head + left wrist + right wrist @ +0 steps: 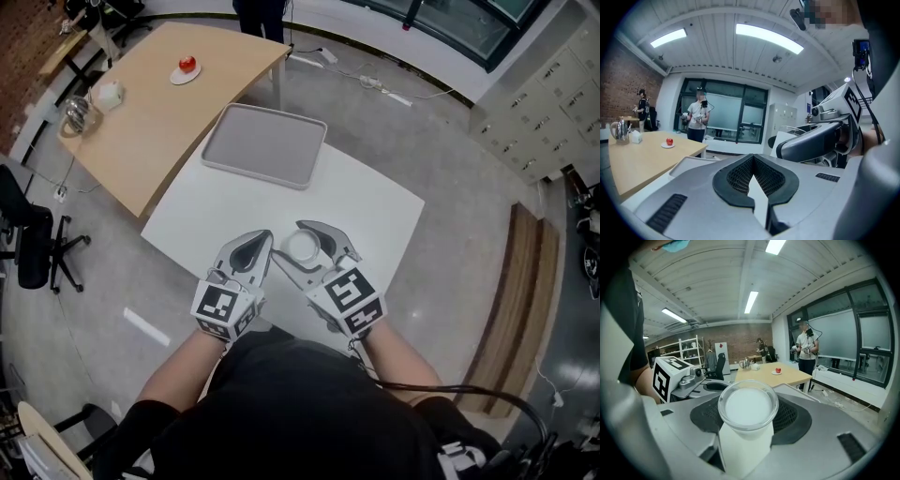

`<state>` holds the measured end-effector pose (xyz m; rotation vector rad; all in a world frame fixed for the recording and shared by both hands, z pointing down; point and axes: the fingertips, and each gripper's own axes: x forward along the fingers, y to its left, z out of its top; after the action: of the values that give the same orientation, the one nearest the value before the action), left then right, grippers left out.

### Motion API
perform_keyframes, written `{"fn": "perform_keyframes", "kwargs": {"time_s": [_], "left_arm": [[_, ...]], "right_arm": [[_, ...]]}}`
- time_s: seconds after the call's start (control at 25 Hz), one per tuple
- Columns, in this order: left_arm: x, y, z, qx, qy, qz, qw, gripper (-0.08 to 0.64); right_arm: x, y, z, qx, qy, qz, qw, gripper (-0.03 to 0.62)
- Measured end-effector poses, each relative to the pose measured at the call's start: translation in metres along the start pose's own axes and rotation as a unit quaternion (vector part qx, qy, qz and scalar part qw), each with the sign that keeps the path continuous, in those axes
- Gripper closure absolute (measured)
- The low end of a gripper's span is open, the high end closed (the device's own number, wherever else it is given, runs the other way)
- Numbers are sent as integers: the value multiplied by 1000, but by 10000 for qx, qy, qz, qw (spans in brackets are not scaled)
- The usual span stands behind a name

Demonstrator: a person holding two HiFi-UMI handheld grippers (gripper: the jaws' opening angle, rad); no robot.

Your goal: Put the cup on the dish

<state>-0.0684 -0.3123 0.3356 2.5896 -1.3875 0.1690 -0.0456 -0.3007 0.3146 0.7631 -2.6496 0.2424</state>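
Your right gripper [306,246] is closed on the cup [747,406]: its two dark padded jaws sit against opposite sides of the cup wall, and the cup stands upright between them with its round mouth open to the camera. The cup is a pale, translucent vessel with a white interior. In the head view it is over the near part of the white table [370,202], close to your body; you cannot tell from any view whether its base touches the tabletop or is clear of it. Your left gripper [753,177] holds nothing. Its jaws are drawn together, and only a thin sliver of the white tabletop shows between the pads. The two grippers lie side by side, the left one just beside the right, both pointing away from you. The gray tray [265,143] lies at the far end of the white table, well apart from the cup, with nothing on it. Beyond the tray, a wooden table [155,127] adjoins the white one. It carries a red apple [187,64] on a small plate [182,77], a metal kettle [77,113] and a small white object [110,94] beside the kettle. In the left gripper view, a person [697,119] stands past the wooden table, in front of the large windows, holding equipment in both hands.
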Motion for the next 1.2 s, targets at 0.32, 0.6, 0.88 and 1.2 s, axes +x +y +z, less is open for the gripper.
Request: {"fn": "perform_keyframes", "kwargs": {"time_s": [0.32, 0.6, 0.88, 1.2], "left_arm": [[25, 35, 6, 62, -30, -166, 9998, 560], [46, 59, -1, 19, -4, -332, 9994, 560], [69, 79, -11, 26, 101, -390, 9992, 560], [97, 104, -21, -9, 173, -346, 9993, 560]], "right_arm": [[33, -20, 7, 108, 29, -241, 9996, 337], [59, -45, 6, 214, 112, -507, 9984, 337], [79, -66, 4, 246, 172, -689, 9972, 337], [106, -96, -6, 342, 269, -762, 9961, 337]]}}
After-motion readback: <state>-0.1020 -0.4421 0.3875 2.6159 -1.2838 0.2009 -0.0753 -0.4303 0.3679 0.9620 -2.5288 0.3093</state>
